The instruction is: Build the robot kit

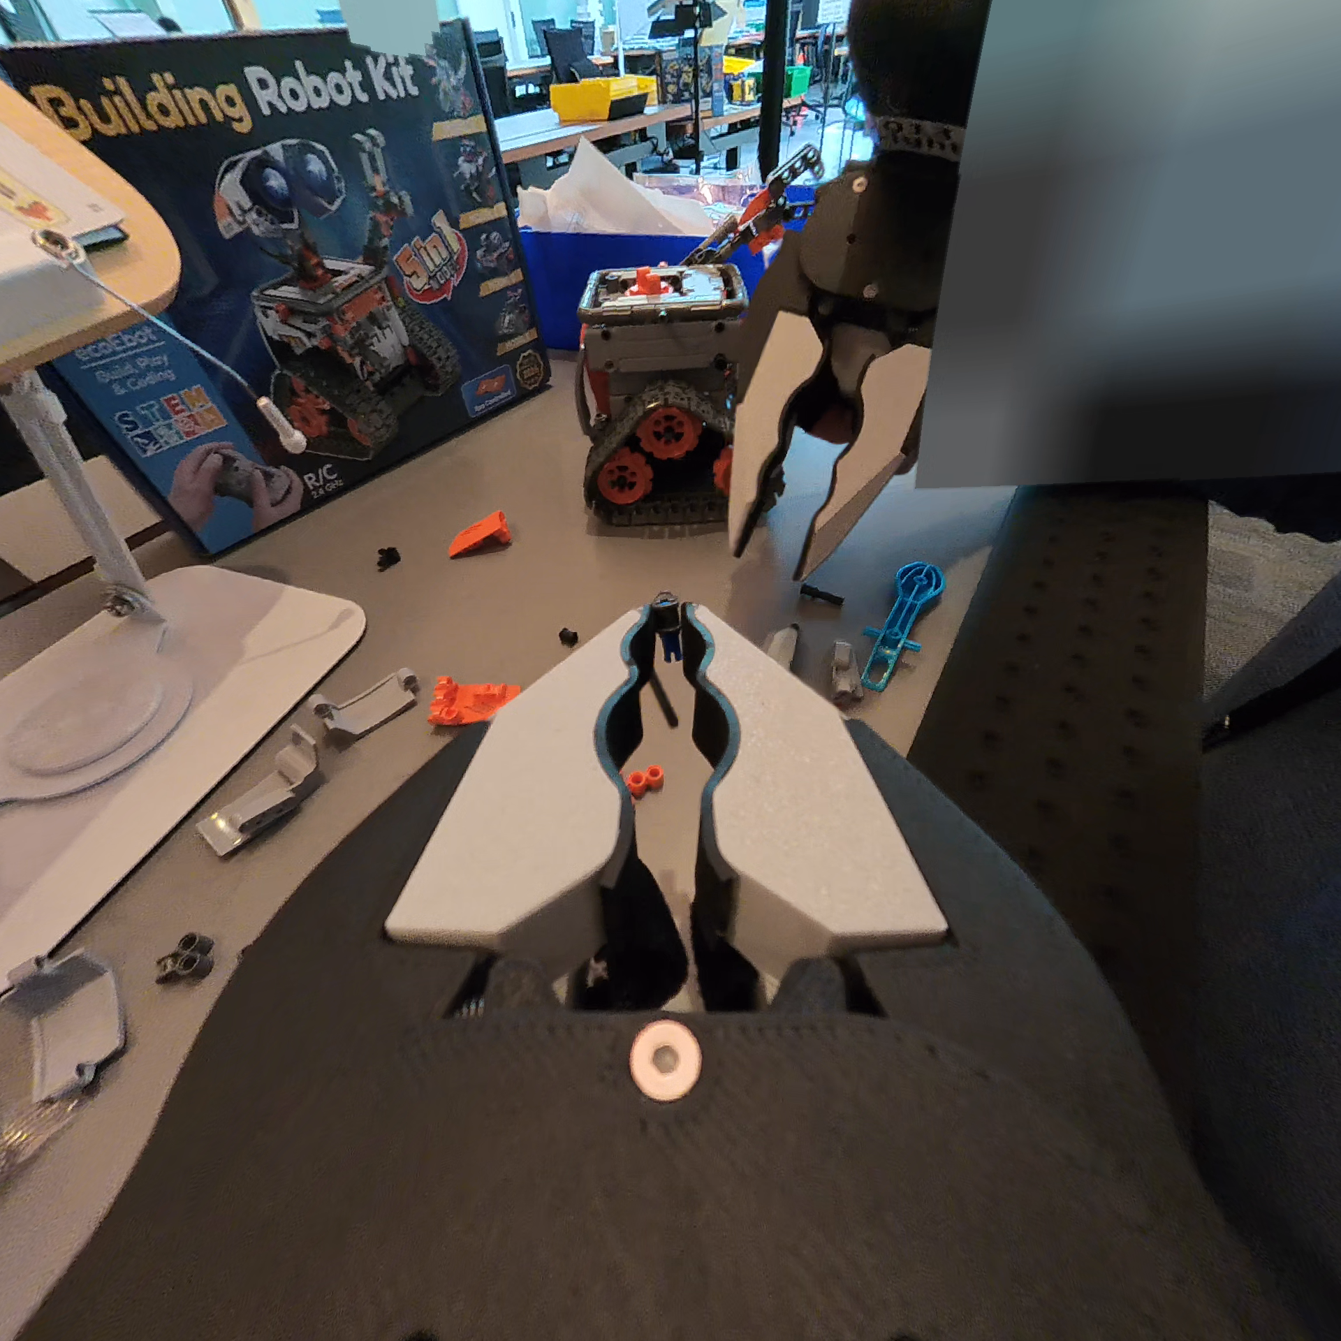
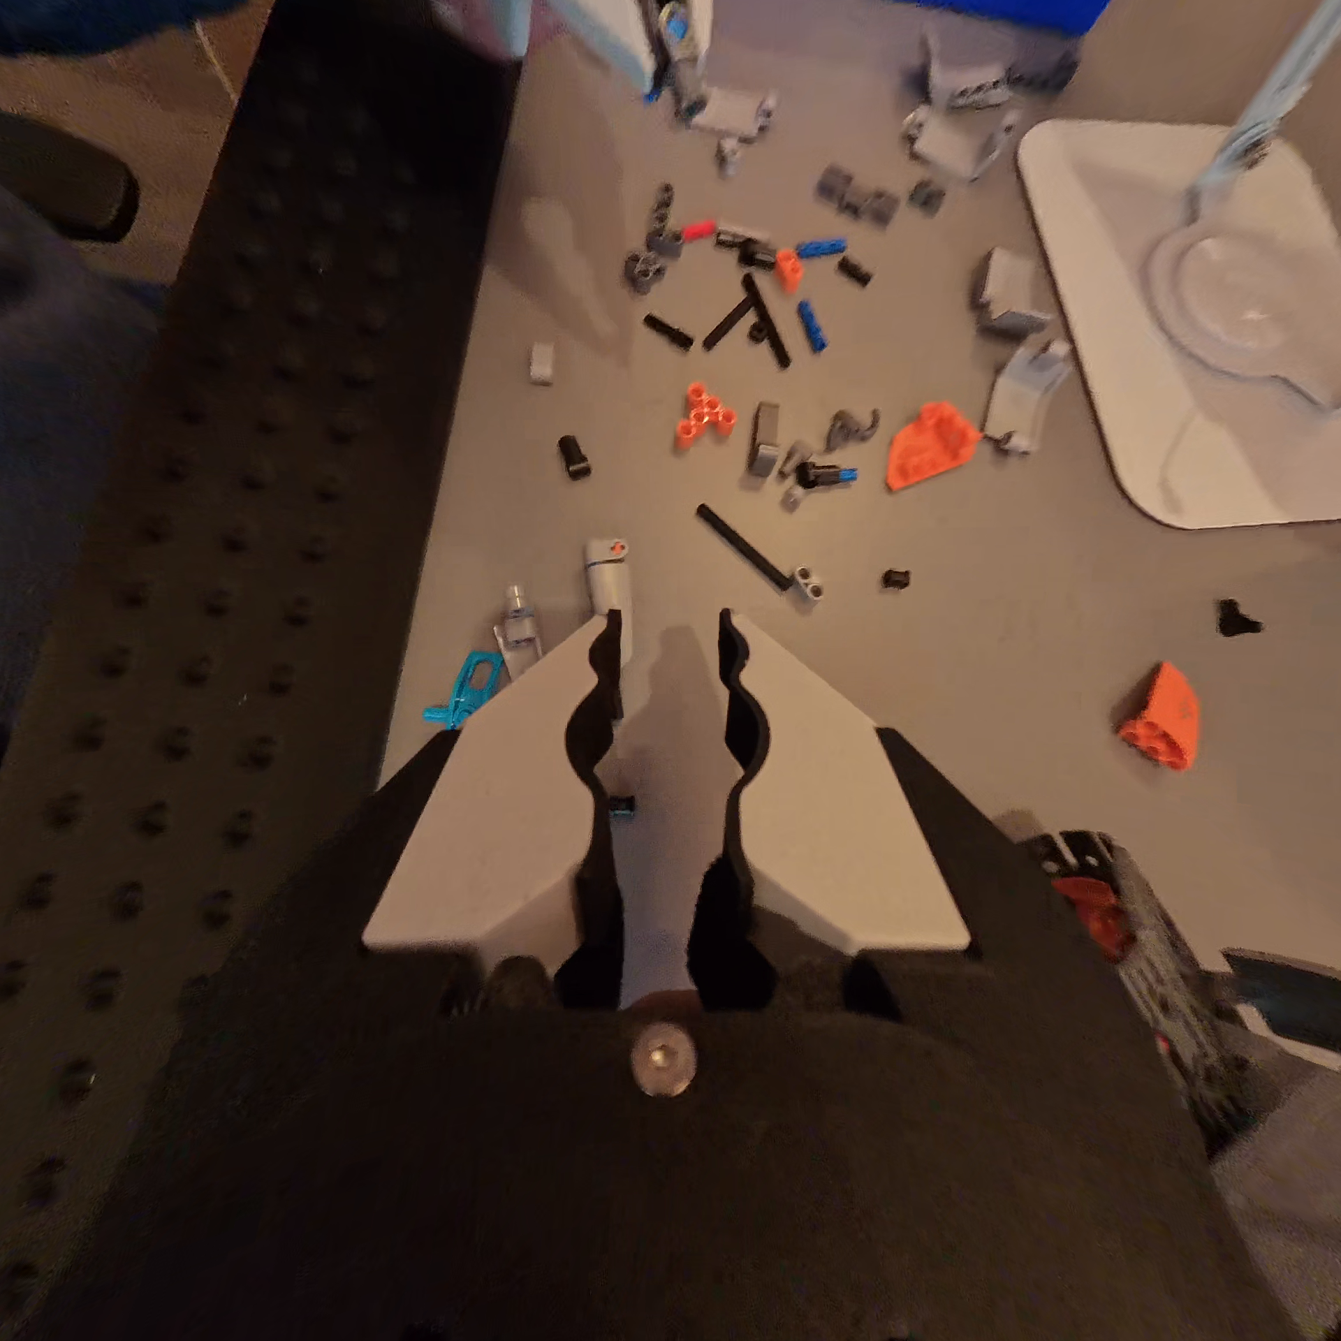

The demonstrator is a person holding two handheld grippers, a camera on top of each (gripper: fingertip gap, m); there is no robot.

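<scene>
- The small blue-and-dark pin piece (image 1: 669, 633) is pinched at the very tips of the left gripper (image 1: 667, 617), in front of the tracked robot model (image 1: 660, 392) and above the counter (image 1: 508, 602). The jaws are closed on it.
- It looks like light, stiff, smooth plastic, so it would likely twist or slip if held only at its end. A hold across its middle seems safer.
- A thin black axle (image 1: 664, 698) shows in the gap just below the pin (whether it joins the pin or lies on the counter I cannot tell).
- The right gripper (image 1: 773, 562) hangs just beside the model's right flank, tips pointing down. Its jaws stand apart with nothing between them.
- Near the right gripper's tips, right of the model, lie a grey tube piece (image 2: 608, 580) and a turquoise tool (image 1: 900, 631).
- In front of the model and to its left lies an orange wedge (image 1: 482, 535), and farther left a white stand base (image 1: 218, 653).
- Left of the model stands a printed kit box (image 1: 276, 290), and behind it a blue bin (image 1: 580, 290).
</scene>
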